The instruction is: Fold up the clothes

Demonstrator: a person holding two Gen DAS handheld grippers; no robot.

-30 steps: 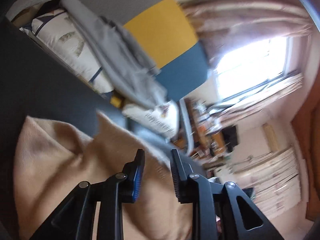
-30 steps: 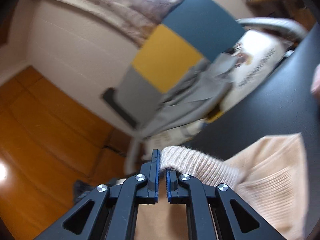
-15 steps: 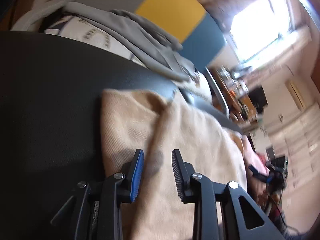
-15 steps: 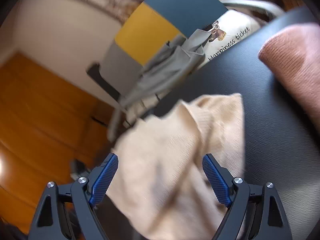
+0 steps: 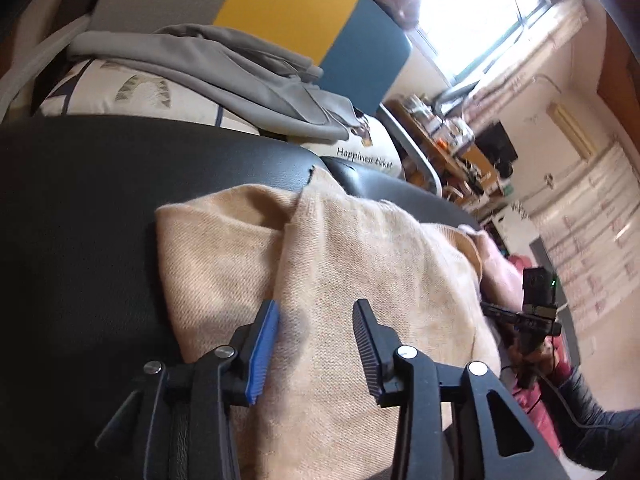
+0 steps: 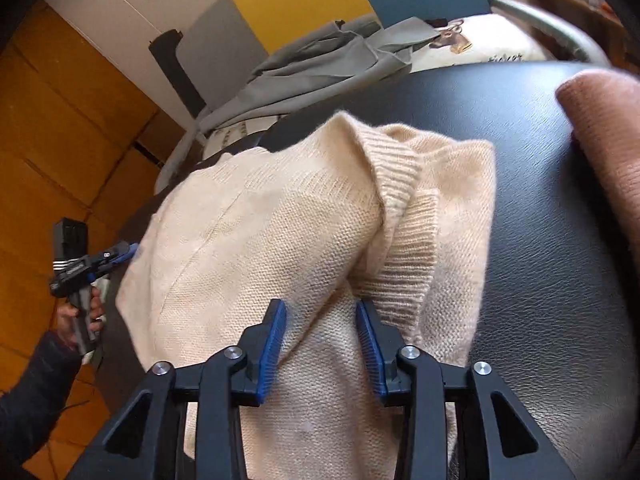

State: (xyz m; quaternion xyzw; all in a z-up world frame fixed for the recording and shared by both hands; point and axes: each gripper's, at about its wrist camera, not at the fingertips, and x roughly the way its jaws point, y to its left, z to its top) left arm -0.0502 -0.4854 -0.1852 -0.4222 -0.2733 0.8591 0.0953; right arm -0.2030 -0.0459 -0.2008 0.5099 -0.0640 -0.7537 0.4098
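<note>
A cream knit sweater [image 6: 304,236] is lying bunched on a black leather-look surface [image 6: 552,240], its ribbed hem folding over itself near the middle of the heap and one edge hanging past the surface's near-left side. The right gripper [image 6: 320,332] is hovering just over the sweater, its blue-padded jaws standing partly apart with a ridge of knit rising between them, gripping nothing. In the left wrist view the same sweater [image 5: 344,272] is spreading from the surface's centre toward the camera, and the left gripper [image 5: 314,336] is poised above it, jaws likewise parted to a middling gap and holding no cloth. A pink knit garment [image 6: 604,120] is resting on the surface to the right of the sweater, apart from it. Beyond the far edge, a grey garment [image 5: 224,68] is draping over a printed cushion [image 5: 120,92] against a grey, yellow and blue backrest [image 5: 296,12]. A person's hand [image 6: 80,316] in a dark sleeve is gripping the left tool's handle at the left of the right wrist view, above a wooden floor [image 6: 48,128]. A bright window [image 5: 480,4] is glowing behind.
</note>
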